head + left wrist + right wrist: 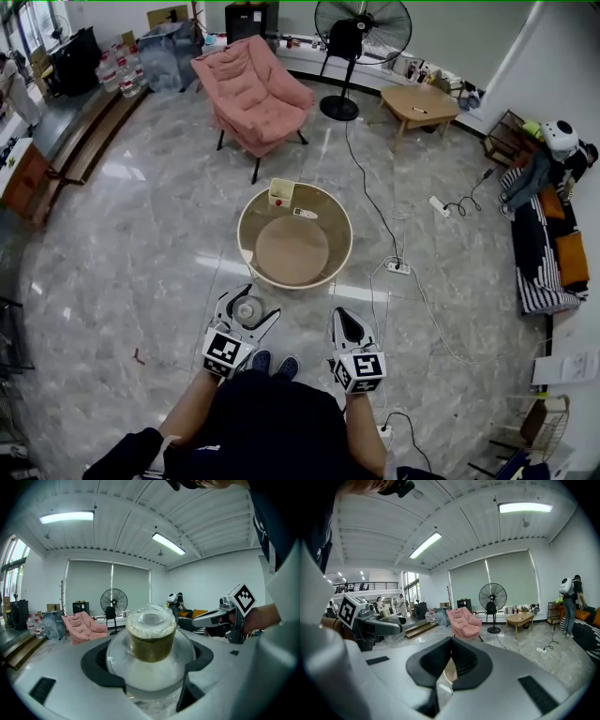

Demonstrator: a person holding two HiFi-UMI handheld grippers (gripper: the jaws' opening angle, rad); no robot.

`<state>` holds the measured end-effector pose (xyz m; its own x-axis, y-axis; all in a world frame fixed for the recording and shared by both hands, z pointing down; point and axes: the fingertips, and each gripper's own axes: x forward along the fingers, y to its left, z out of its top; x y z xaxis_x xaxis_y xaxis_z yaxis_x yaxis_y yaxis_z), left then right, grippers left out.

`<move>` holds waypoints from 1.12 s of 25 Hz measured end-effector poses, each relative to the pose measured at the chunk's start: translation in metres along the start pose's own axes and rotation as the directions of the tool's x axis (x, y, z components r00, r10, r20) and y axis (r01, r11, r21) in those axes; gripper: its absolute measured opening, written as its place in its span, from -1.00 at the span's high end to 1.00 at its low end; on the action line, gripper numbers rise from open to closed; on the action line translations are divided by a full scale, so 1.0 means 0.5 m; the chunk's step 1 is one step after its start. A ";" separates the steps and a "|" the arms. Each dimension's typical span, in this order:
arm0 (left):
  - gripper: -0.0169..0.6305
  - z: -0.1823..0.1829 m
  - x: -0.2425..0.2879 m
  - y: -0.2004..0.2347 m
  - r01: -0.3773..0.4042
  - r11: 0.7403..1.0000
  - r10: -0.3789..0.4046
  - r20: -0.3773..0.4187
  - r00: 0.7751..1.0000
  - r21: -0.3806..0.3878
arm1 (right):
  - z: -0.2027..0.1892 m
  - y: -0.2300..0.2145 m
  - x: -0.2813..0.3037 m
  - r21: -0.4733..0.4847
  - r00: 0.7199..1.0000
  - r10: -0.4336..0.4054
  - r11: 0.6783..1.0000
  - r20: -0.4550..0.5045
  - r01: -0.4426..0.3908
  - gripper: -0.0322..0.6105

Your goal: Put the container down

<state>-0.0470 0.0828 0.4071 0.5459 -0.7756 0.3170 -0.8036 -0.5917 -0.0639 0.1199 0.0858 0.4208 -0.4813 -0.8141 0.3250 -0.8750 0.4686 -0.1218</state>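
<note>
Container (151, 641), clear with a brownish band near its top, sits clamped between the jaws of the left tongs (247, 300), held in the air over the floor. Beside them to the right, the right tongs (344, 321) are pinched together with nothing in them. The carrying step seems to be in hand, with the set-down not yet begun. A round table (345, 221) lies ahead of both tongs, well apart, so the next move likely calls for reaching forward and lowering before the jaws part.

Overhead, ceiling strip lights (67, 517) are flooding the room with bright, even light, and the polished floor (122, 173) is throwing back pale glare. Both gripper views are bending strongly toward dark, vignetted corners, and the close container (151, 639) is blurring slightly.
</note>
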 end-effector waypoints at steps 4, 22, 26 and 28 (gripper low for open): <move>-0.09 -0.002 0.003 -0.013 -0.019 0.999 0.020 0.026 0.999 -0.041 | -0.022 -0.021 -0.010 0.008 1.000 0.002 1.000 -0.010 -0.002 0.81; -0.09 -0.047 0.038 0.057 -0.086 0.991 0.086 -0.006 0.996 -0.099 | -0.043 -0.029 0.067 0.031 0.997 0.060 0.998 -0.051 -0.059 0.81; -0.09 -0.030 0.087 0.103 -0.066 0.994 0.066 0.001 0.998 -0.083 | -0.018 -0.057 0.117 0.034 0.998 0.032 0.999 -0.054 -0.030 0.81; -0.09 -0.025 0.116 0.132 -0.057 0.995 0.058 0.006 0.998 -0.078 | -0.007 -0.065 0.151 0.025 0.998 0.029 0.999 -0.053 -0.027 0.81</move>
<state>-0.0714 0.0012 0.4331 0.5001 -0.8098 0.3067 -0.8494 -0.5276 -0.0083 0.1124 0.0102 0.4525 -0.5026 -0.7810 0.3707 -0.8626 0.4819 -0.1542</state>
